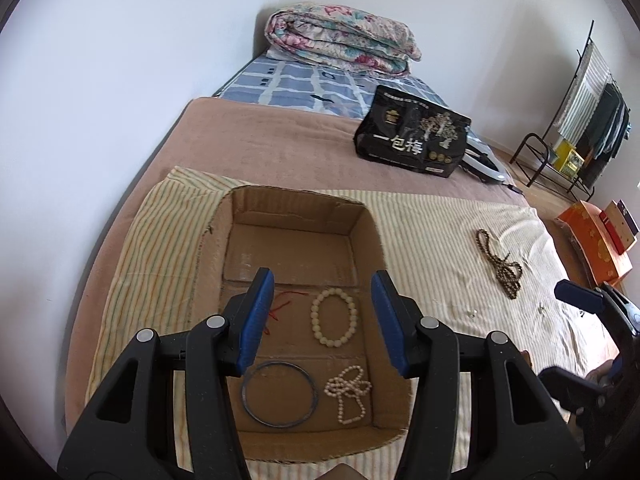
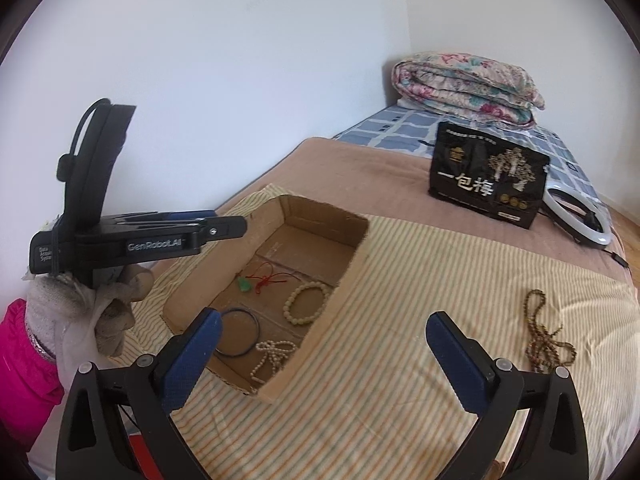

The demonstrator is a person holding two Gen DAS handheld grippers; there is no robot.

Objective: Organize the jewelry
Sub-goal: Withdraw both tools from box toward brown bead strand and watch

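An open cardboard box (image 1: 362, 216) (image 2: 352, 264) lies on a striped cloth. Inside are a pale bead bracelet (image 1: 334, 316) (image 2: 306, 303), a dark bangle (image 1: 279, 393) (image 2: 239, 332), a white pearl strand (image 1: 348, 394) (image 2: 272, 354) and a red cord with a green pendant (image 2: 256, 278) (image 1: 286, 304). A brown bead necklace (image 1: 502, 264) (image 2: 544, 336) lies on the cloth right of the box. My left gripper (image 1: 322, 312) is open and empty, hovering over the box. My right gripper (image 2: 322, 354) is open and empty above the cloth, at the box's right side.
A black printed bag (image 1: 412, 136) (image 2: 488, 176) stands on the brown blanket behind the box. A folded floral quilt (image 1: 340, 38) lies at the bed's head. A white ring light (image 2: 576, 216) lies beside the bag. An orange box (image 1: 596, 240) and a clothes rack (image 1: 580, 120) stand right of the bed.
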